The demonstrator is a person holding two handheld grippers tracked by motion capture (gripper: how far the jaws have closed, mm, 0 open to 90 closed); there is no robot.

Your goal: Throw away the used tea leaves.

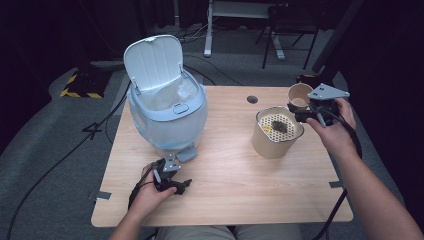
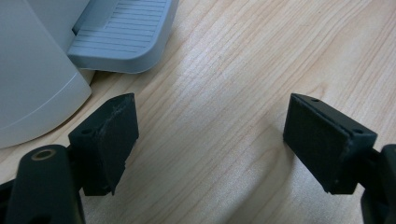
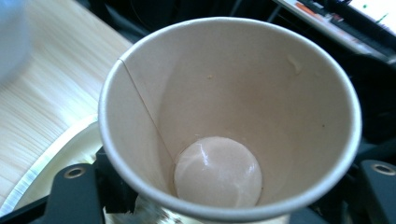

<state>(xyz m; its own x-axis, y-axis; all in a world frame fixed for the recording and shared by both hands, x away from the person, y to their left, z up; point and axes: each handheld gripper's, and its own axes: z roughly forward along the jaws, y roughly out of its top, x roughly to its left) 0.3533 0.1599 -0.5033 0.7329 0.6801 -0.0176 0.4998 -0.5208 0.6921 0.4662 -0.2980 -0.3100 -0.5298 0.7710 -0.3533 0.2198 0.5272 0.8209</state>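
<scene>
The right tongs (image 1: pixel 306 111) pinch a paper cup (image 1: pixel 300 95) by its lower wall, at the right edge of the high view, just above and behind the far-right rim of a wide tan tub (image 1: pixel 276 134). The cup's long axis tips toward the camera riding on those tongs, so in the right gripper view its open mouth (image 3: pixel 229 116) faces the lens; the bottom looks wet and shiny but drained. The move ahead, I judge, turns on one thing: the bin (image 1: pixel 167 107) lies far off to the left, across the whole worktop (image 1: pixel 225 170), with its lid (image 1: pixel 152 62) standing open in the upper left of the high view.

The left tongs (image 1: pixel 172 182) are much nearer the bin, spread wide and holding nothing, resting low on the wood just beside the bin's ribbed grey foot pedal (image 2: pixel 119 37).

The cup is thin tan paper with a side seam and a rolled lip. The tub carries a perforated pale insert with dark dregs on it. The bin is smooth, rounded pale-blue plastic, lined with a clear bag.
</scene>
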